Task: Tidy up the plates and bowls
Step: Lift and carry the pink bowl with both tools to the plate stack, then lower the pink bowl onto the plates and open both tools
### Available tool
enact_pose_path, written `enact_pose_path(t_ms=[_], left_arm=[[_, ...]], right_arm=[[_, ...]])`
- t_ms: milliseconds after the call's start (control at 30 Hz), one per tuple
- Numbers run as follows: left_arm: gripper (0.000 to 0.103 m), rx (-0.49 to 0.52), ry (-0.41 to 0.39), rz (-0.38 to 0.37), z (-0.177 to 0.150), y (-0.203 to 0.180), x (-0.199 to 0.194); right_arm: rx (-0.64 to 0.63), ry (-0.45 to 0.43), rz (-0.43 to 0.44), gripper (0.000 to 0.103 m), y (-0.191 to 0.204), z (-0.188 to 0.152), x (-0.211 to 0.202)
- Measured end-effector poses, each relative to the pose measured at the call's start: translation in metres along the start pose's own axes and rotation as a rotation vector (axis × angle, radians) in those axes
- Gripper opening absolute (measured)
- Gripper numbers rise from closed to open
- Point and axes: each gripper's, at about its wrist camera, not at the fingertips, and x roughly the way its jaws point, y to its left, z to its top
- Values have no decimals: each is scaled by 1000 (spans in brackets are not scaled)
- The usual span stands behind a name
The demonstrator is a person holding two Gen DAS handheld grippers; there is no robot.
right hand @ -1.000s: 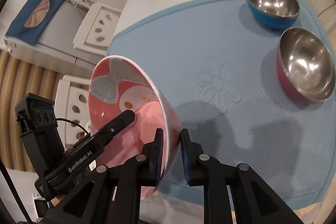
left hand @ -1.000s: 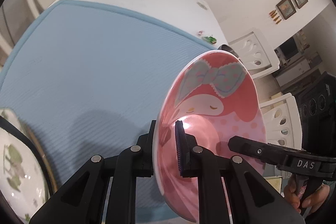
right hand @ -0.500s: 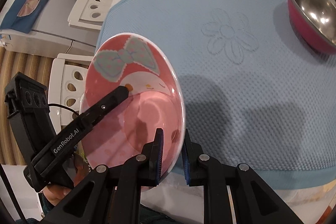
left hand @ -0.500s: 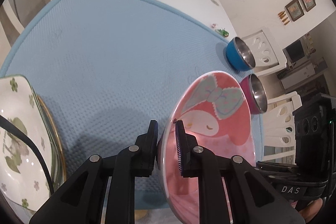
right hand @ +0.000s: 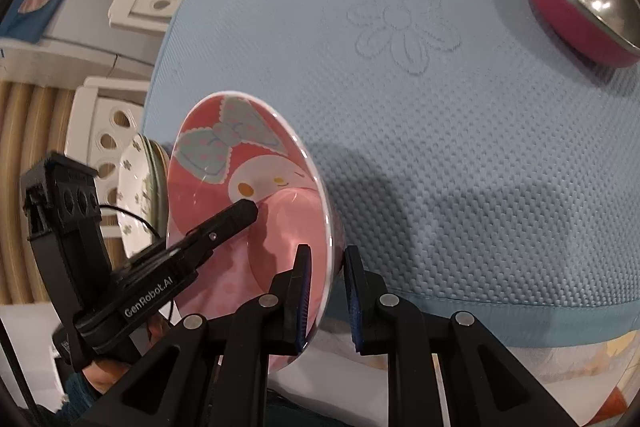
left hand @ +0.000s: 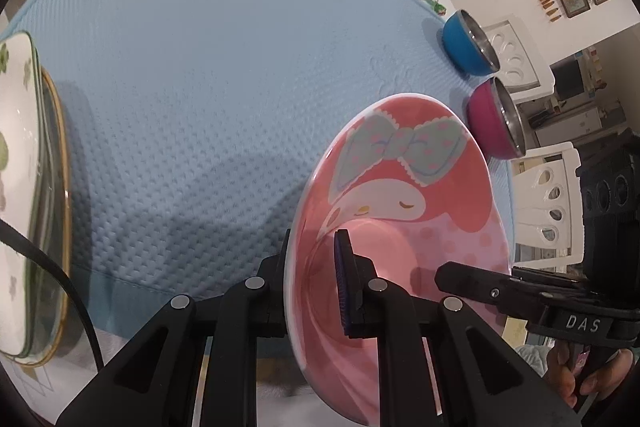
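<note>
A pink bowl (left hand: 400,187) printed with a cartoon bunny and a grey bow hangs tilted over the near edge of the blue mat (left hand: 200,67). My left gripper (left hand: 314,255) is shut on its left rim, one pad inside and one outside. In the right wrist view the pink bowl (right hand: 248,163) has my right gripper (right hand: 327,263) shut on the opposite rim. Each view also shows the other tool: the right gripper (left hand: 460,273) at the far rim, the left gripper (right hand: 244,211) reaching into the bowl.
A stack of plates (left hand: 16,187), white with green clovers over a gold-rimmed glass one, lies at the mat's left end, and the stack of plates (right hand: 136,179) shows behind the bowl. A blue steel bowl (left hand: 464,43) and a magenta steel bowl (left hand: 488,123) stand at the right. White chairs surround the table.
Both grippers have come down with the pink bowl toward the mat's near edge. The mat fills more of each view, and the plate stack and steel bowls appear closer.
</note>
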Motion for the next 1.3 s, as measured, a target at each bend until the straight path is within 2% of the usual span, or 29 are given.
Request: enact_pose_path(t_ms=[200, 367, 600, 700, 767, 833, 933, 1033, 1067, 1100, 1167, 1300], left_arm=[[12, -28, 33, 4, -7, 10, 16], [17, 29, 25, 46, -9, -2, 20], [20, 76, 21, 96, -8, -11, 25], [39, 81, 24, 72, -8, -17, 27], [69, 96, 20, 47, -8, -22, 29], [79, 103, 6, 62, -7, -27, 30], [80, 115, 6, 87, -5, -30, 32], [85, 86, 1, 72, -5, -24, 28], [89, 74, -3, 59, -6, -20, 26], [90, 66, -6, 46, -6, -16, 23], [92, 46, -25, 22, -3, -10, 17], [93, 4, -75, -60, 5, 3, 0]], right_arm=[[-35, 51, -27, 17, 3, -5, 22], [-122, 61, -105, 18, 13, -10, 28], [-89, 86, -95, 19, 8, -9, 35], [-77, 95, -84, 20, 10, -8, 37], [-92, 92, -96, 20, 14, -9, 36], [-105, 87, -107, 20, 16, -11, 36], [-94, 84, -104, 20, 16, -13, 35], [-76, 77, -97, 20, 13, -12, 31], [-74, 76, -99, 24, 7, -12, 28], [-66, 74, -102, 35, 5, -11, 27], [-44, 64, -94, 49, -1, -10, 23], [-17, 48, -94, 55, -9, -7, 16]])
